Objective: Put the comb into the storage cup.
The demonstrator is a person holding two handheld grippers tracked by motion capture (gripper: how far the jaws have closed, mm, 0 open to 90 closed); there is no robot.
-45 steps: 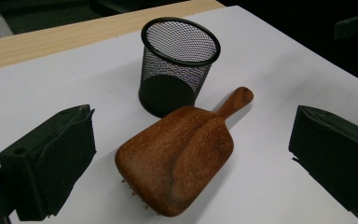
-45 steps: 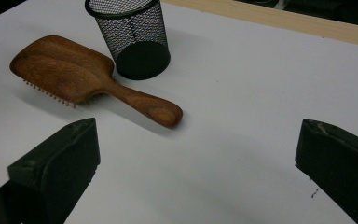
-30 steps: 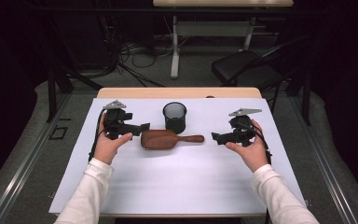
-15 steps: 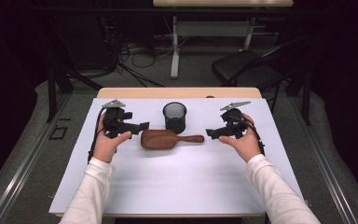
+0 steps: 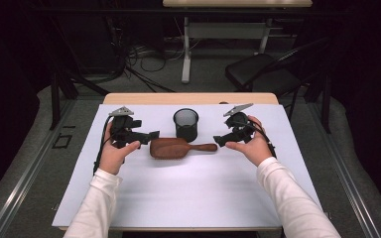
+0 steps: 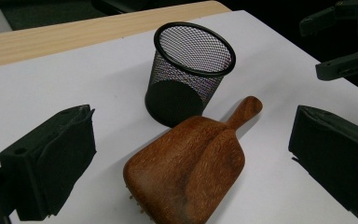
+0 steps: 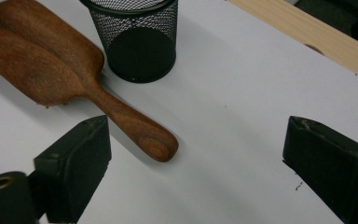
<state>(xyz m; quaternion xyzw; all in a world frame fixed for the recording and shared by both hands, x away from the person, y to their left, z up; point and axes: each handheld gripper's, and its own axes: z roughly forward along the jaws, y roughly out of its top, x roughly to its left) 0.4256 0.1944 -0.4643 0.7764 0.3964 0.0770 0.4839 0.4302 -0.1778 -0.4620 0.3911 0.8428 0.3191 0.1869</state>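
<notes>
we are closing in on the wooden hairbrush (image 5: 176, 148), which lies bristles down on the white sheet of the counter (image 5: 188, 198), just in front of the black mesh cup (image 5: 185, 124), its handle pointing toward the right gripper (image 5: 220, 141). that gripper's jaws stand wide with nothing between them, though they have just been closing a little; in the right gripper view the handle tip (image 7: 156, 145) lies just ahead of one jaw and off to that side, not yet in the gap. to do this well, we judge, we should shift the right gripper sideways until the handle sits centred between the jaws, come in low along the sheet, and close on the narrow neck rather than the rounded tip, so the heavy head will not swing. the left gripper (image 5: 155, 134) hovers just beside the brush head, jaws wide and empty; in the left gripper view the head (image 6: 186, 170) lies between them, untouched. it could steady the head. we count one hairbrush, one mesh cup, two grippers.
</notes>
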